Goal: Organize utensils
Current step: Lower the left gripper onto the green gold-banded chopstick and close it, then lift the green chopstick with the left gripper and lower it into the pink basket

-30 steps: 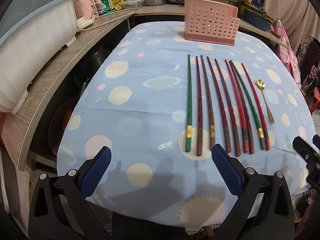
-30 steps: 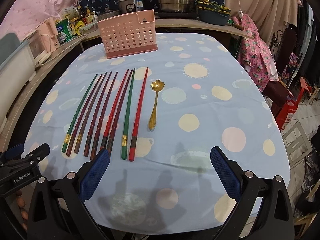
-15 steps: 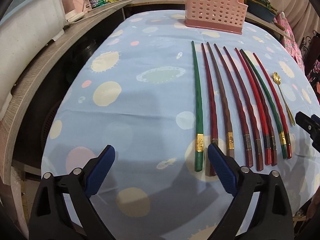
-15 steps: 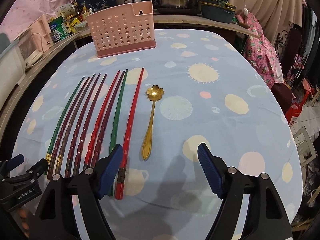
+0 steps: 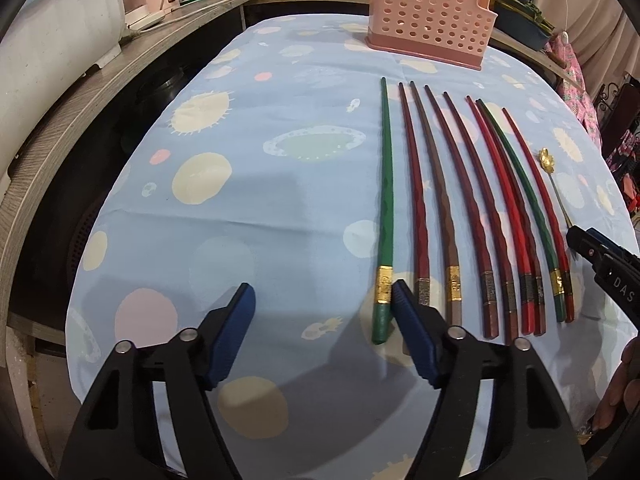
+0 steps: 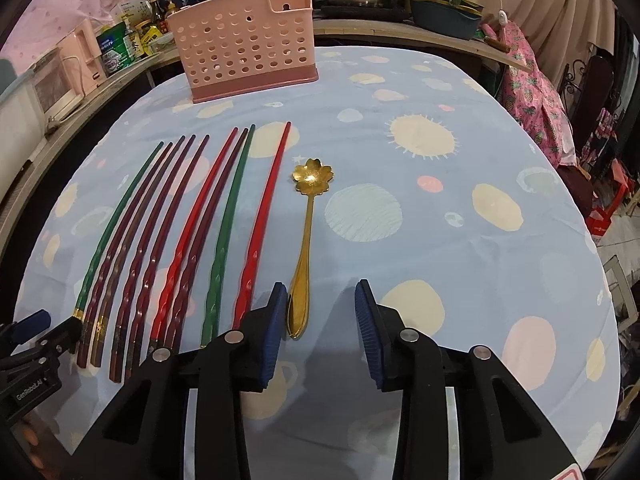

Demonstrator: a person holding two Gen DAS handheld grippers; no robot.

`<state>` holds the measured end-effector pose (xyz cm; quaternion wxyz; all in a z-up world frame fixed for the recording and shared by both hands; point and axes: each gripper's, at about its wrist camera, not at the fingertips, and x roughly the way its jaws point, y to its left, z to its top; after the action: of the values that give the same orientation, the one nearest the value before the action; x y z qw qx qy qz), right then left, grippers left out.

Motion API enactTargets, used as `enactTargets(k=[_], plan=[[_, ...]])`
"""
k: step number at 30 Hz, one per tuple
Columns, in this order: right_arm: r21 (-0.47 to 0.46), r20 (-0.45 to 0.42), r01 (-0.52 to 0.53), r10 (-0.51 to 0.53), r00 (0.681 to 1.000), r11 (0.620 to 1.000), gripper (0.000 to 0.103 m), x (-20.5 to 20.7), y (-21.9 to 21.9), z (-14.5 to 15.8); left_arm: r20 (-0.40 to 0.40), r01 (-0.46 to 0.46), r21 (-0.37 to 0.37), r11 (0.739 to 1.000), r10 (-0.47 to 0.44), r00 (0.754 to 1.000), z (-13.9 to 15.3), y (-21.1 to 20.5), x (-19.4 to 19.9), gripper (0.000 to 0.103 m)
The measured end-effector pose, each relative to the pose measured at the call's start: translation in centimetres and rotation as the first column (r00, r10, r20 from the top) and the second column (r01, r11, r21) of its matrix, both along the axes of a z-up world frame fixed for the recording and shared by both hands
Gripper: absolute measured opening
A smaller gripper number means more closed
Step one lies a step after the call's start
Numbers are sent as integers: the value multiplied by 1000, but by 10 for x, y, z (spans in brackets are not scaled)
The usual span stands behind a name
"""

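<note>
- The right claw [image 6: 320,312] is spread wide, grasping nothing, its left blue pad beside the handle end of the slim gold flower-bowled metal spoon [image 6: 306,236].
- The left claw [image 5: 322,316] gapes too, its right pad against the leftmost dark-green lacquered chopstick [image 5: 386,200].
- Eight red, maroon and green chopsticks [image 6: 184,240] lie side by side on the dotted blue-clothed worktop [image 6: 460,240].
- The pink perforated plastic utensil holder [image 6: 248,52] stands beyond them.

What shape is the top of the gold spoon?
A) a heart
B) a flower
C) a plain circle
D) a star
B: in the right wrist view the gold spoon has a bowl with rounded petals, like a flower, lying beside the red chopstick.
</note>
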<state>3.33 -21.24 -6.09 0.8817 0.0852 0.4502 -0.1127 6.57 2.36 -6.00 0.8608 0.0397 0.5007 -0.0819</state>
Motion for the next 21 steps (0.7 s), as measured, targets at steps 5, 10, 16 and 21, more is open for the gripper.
enactTargets(k=[5,10,16,21], plan=[[17,7,7,-7,1000,1000,15,-2,-5,0,1,16,-14,1000,-16,1000,3,-3,-3,42],[32,6,1,-1,1000,999,11,-2,-7,1,-17,22,-48,999,-23,1000,5,-1,1,13],[44,34,1,-3,999,999,10,-5,-11,13,-30,1,-82,997,-3,1000,12,7,6,10],[56,81,11,-16,997,998,10,-6,-19,35,5,-18,-99,995,19,1000,34,12,9,7]])
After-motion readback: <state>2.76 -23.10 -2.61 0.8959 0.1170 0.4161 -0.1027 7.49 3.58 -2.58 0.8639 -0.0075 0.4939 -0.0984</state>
